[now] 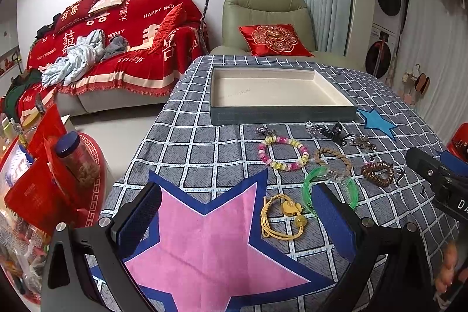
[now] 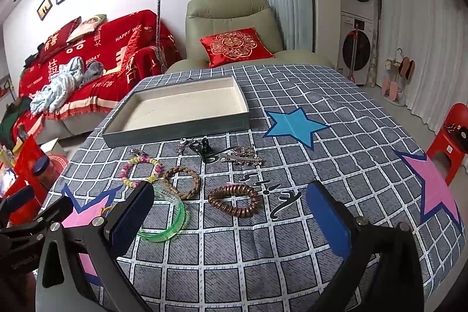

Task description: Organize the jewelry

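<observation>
Shallow grey-blue rectangular tray (image 1: pixel 282 114) with cream lining, sitting on the grey grid-patterned tablecloth (image 2: pixel 292 253). Spread on the cloth just in front of that tray: a pink-and-yellow beaded bracelet (image 1: pixel 283 152), a tan braided cord bracelet (image 2: pixel 182 182), a translucent green plastic bangle (image 2: pixel 168 220), a coppery-brown spiral hair tie (image 2: pixel 234 201), a yellow cord with amber beads (image 1: pixel 282 220), a black claw clip (image 2: pixel 204 149) and silver metal clips (image 2: pixel 241 157). All outside the tray, none touching it. Left gripper (image 1: pixel 231 220) spread wide, holding nothing, hovering above the pink star patch (image 1: pixel 204 247) well in front of the tray. Right gripper (image 2: pixel 229 220) likewise wide open and empty, in front of the tray above the spiral hair tie.
</observation>
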{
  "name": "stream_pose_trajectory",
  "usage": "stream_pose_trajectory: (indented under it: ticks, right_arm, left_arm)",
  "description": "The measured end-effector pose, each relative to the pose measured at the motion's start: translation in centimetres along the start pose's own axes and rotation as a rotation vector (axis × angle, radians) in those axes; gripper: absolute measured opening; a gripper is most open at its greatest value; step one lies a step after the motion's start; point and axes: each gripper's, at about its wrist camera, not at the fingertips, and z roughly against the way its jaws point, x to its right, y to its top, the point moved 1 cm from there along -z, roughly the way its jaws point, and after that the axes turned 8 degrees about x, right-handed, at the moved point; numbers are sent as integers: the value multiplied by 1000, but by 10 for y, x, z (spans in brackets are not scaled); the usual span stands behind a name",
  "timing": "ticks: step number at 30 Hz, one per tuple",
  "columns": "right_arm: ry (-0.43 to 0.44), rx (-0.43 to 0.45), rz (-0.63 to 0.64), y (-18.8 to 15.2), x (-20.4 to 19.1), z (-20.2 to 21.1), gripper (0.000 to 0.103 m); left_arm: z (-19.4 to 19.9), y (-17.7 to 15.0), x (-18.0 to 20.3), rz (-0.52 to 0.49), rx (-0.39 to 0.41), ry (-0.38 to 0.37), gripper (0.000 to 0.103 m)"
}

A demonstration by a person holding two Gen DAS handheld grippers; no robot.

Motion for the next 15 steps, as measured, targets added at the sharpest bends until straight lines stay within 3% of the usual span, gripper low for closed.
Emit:
stream_pose_trajectory:
  ticks: [15]
  right_arm:
    - [1,1,1,1,-1,2,103]
  left_arm:
    - [-1,0,0,0,-2,0,103]
